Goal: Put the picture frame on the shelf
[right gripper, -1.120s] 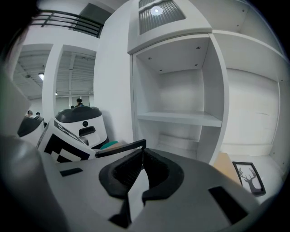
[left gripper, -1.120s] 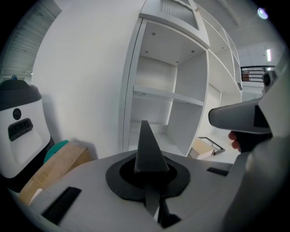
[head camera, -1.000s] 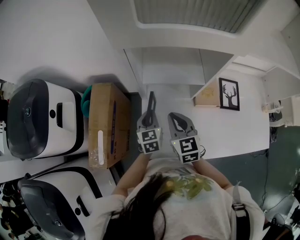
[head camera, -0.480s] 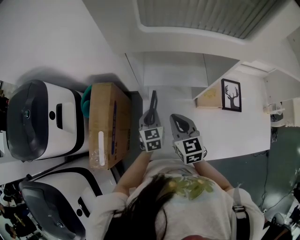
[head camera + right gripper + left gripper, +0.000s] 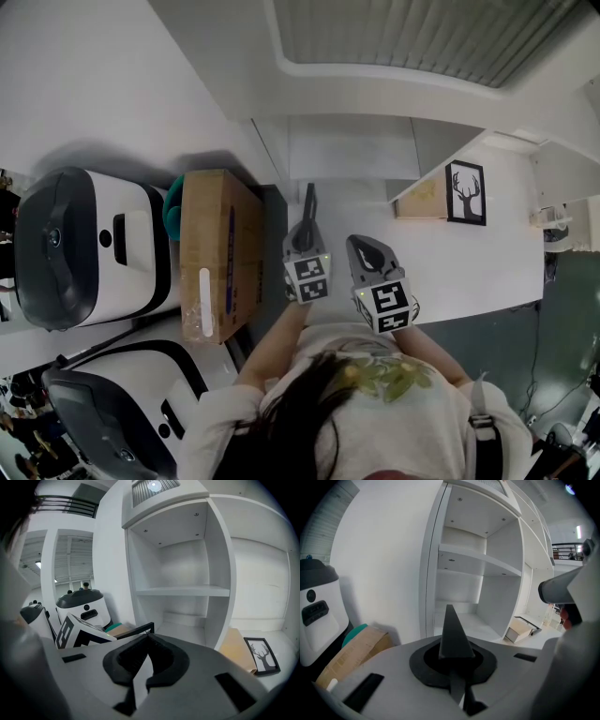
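Observation:
The picture frame (image 5: 466,192), black with a deer silhouette, stands on the floor to the right of the white shelf (image 5: 347,150). It leans on a light wooden box (image 5: 422,199). In the right gripper view the picture frame (image 5: 262,656) is at the lower right, well apart from the jaws. My left gripper (image 5: 308,190) is shut and empty, pointing at the shelf's lower bay; its jaws form one black wedge (image 5: 450,607). My right gripper (image 5: 359,242) hangs beside it, its tips meeting (image 5: 149,636) with nothing between them. The shelf's compartments (image 5: 180,599) hold nothing.
A brown cardboard box (image 5: 217,248) lies left of the grippers with a teal thing (image 5: 173,202) behind it. Two white-and-black machines (image 5: 84,239) (image 5: 112,403) stand further left. The person's head and shoulders fill the bottom of the head view.
The left gripper has sunk a little in front of the shelf. The right gripper has hardly moved. Both stay shut and nothing has been taken hold of.

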`<move>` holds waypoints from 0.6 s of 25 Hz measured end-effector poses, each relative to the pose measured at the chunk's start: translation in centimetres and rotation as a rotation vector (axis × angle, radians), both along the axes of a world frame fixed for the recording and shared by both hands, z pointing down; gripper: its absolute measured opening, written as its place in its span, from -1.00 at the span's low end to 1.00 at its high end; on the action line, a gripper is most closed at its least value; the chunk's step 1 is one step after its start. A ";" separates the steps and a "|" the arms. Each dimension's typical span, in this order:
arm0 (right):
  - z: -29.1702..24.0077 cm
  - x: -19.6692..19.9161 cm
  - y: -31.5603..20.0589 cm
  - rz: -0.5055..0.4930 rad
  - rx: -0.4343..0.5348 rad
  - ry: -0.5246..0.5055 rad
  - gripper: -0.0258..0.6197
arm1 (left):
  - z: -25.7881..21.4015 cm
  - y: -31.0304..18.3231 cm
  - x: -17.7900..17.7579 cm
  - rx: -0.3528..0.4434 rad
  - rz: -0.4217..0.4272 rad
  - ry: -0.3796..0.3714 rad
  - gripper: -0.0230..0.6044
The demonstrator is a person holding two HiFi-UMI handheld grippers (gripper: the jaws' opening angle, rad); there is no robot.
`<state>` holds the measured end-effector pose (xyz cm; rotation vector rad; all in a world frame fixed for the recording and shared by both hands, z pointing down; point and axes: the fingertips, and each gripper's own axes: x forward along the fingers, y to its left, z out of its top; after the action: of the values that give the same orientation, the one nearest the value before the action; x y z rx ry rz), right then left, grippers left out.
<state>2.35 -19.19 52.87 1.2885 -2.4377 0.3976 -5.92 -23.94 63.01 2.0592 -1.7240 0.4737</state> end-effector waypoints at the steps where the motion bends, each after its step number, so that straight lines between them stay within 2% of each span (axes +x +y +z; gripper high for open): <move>1: 0.1 0.0 0.0 -0.001 -0.001 0.002 -0.83 | 0.1 -0.1 0.0 0.002 -0.004 0.002 -0.81; 15: 0.5 -0.6 -0.2 -0.009 -0.013 0.019 -0.83 | 1.1 -1.0 -0.3 0.014 0.001 -0.023 -0.81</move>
<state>1.76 -19.36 53.42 1.2707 -2.4203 0.3958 -6.24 -24.99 64.12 2.0715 -1.7446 0.4889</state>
